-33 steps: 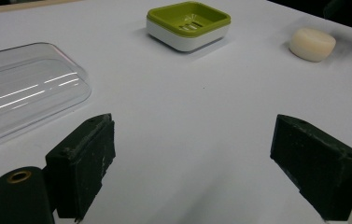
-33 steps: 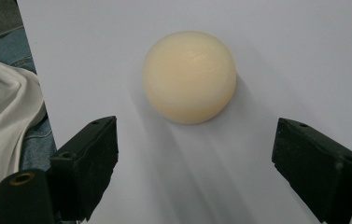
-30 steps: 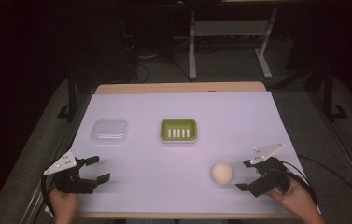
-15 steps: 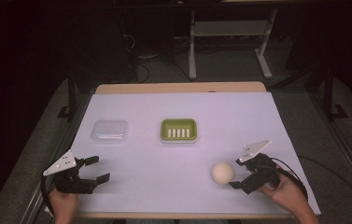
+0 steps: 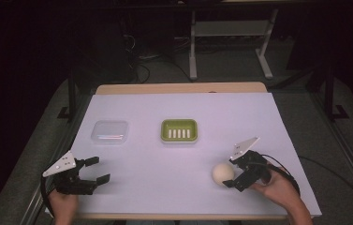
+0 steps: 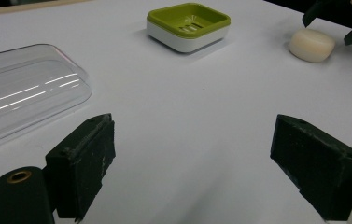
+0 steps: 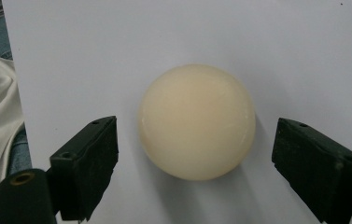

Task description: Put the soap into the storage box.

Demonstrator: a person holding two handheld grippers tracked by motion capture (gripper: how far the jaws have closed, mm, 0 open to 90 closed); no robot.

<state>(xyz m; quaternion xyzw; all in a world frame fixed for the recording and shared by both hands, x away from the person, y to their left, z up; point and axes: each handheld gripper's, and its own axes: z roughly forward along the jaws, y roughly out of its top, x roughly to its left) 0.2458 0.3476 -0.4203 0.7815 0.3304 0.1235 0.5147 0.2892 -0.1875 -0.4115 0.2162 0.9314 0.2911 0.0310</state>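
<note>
The round soap bar (image 7: 197,122) is seen lying on the white surface (image 5: 165,159), between the spread jaws of the right hand-held gripper (image 5: 234,172), not yet gripped. Judged firm, light, likely slippery; best pinched across its widest sides. The left hand-held gripper (image 5: 100,169) is held open, idle.

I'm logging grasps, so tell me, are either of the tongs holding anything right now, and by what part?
Nothing is held. The right tongs stand open, jaws on either side of the round soap without touching it. The left tongs are open over bare table.
</note>
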